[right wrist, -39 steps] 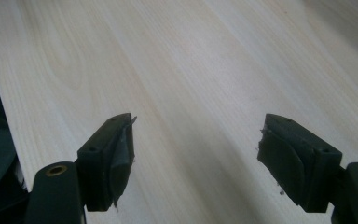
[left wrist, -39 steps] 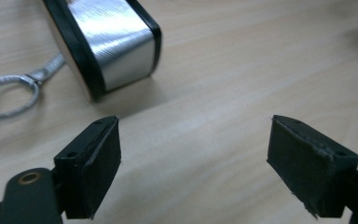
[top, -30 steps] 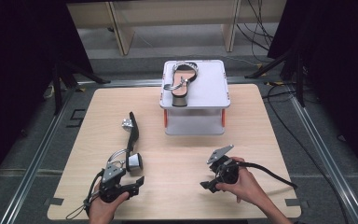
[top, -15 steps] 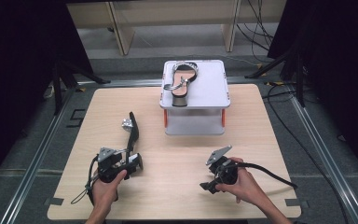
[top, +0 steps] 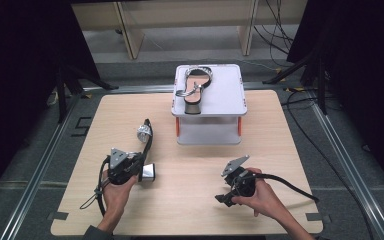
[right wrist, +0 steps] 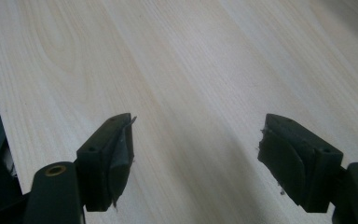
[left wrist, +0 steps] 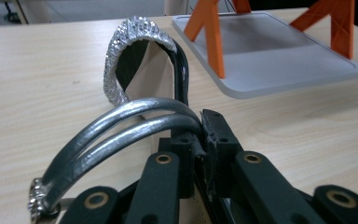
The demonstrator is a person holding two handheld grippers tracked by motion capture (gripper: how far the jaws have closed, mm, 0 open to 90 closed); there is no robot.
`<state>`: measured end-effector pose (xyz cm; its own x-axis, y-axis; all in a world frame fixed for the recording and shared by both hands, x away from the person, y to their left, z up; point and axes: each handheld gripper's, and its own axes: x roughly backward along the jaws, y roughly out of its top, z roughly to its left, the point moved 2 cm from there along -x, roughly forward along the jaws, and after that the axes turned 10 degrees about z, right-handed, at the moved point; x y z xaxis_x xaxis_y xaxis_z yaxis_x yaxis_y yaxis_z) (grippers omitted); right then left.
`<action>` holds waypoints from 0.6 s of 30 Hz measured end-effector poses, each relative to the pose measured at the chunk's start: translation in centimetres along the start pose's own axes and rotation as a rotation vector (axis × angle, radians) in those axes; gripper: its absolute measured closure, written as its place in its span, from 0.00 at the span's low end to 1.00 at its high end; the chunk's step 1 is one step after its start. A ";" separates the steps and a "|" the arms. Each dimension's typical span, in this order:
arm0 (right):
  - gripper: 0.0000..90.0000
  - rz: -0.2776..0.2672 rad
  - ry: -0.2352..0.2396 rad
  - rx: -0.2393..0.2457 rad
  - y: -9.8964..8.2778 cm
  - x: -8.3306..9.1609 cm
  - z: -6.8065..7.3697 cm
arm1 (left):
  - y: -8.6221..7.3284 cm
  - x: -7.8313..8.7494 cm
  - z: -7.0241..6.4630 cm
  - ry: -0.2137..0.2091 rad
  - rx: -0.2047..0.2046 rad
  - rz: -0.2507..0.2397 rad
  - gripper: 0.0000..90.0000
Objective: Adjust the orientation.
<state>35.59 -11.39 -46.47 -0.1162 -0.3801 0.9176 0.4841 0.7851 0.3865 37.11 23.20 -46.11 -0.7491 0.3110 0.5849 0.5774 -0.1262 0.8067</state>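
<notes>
A black sandal [top: 145, 136] with a glittery silver strap lies on its side on the wooden table [top: 200, 165], left of centre. My left gripper [top: 139, 161] has just been closing and is now shut on the sandal's thin sole near the heel. In the left gripper view the jaws of the left gripper [left wrist: 200, 140] meet on the sandal's [left wrist: 140, 60] black edge, with two silver straps [left wrist: 121, 121] arching to their left. A matching sandal [top: 195, 86] lies on top of a white stand [top: 225, 95]. My right gripper [top: 228, 194] rests open at the front right; between the right gripper's [right wrist: 196, 149] jaws there is only bare table.
The white stand has orange legs [left wrist: 212, 42] and a lower plate [left wrist: 279, 60] just right of the held sandal. Cables trail from both grippers toward the table's front edge. Metal rails and dark floor run around the table.
My left hand slid forward to the sandal's heel end and the jaws closed on its sole. The right hand stayed where it was.
</notes>
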 end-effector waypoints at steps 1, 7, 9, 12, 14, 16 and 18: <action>0.29 0.004 0.006 -0.008 0.0 0.1 0.0 | 0.1 -0.1 -0.4 -0.006 -0.024 0.000 0.93; 0.29 0.002 -0.001 0.000 0.0 0.2 -0.2 | 0.1 -0.3 -3.7 -0.044 -0.184 0.071 0.94; 0.29 0.000 0.005 -0.004 0.0 0.3 -0.2 | 0.0 -0.3 -4.2 -0.055 -0.196 0.072 0.95; 0.28 -0.010 -0.006 -0.003 0.0 0.4 -0.3 | 0.0 0.0 -6.2 -0.119 -0.244 0.108 0.96; 0.28 -0.011 -0.015 -0.004 0.0 0.4 -0.4 | -0.2 -0.1 -7.2 -0.143 -0.270 0.127 0.96; 0.28 -0.007 -0.014 0.000 0.0 0.4 -0.4 | -0.3 -0.1 -7.8 -0.153 -0.285 0.134 0.96; 0.28 -0.007 -0.014 -0.001 0.0 0.5 -0.4 | -0.5 0.0 -9.3 -0.180 -0.335 0.151 0.95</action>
<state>35.88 -11.73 -46.07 -0.1318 -0.3788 0.9160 0.4838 0.7820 0.3930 33.83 14.52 -45.71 -0.5785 0.4213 0.6985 0.5165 -0.4735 0.7134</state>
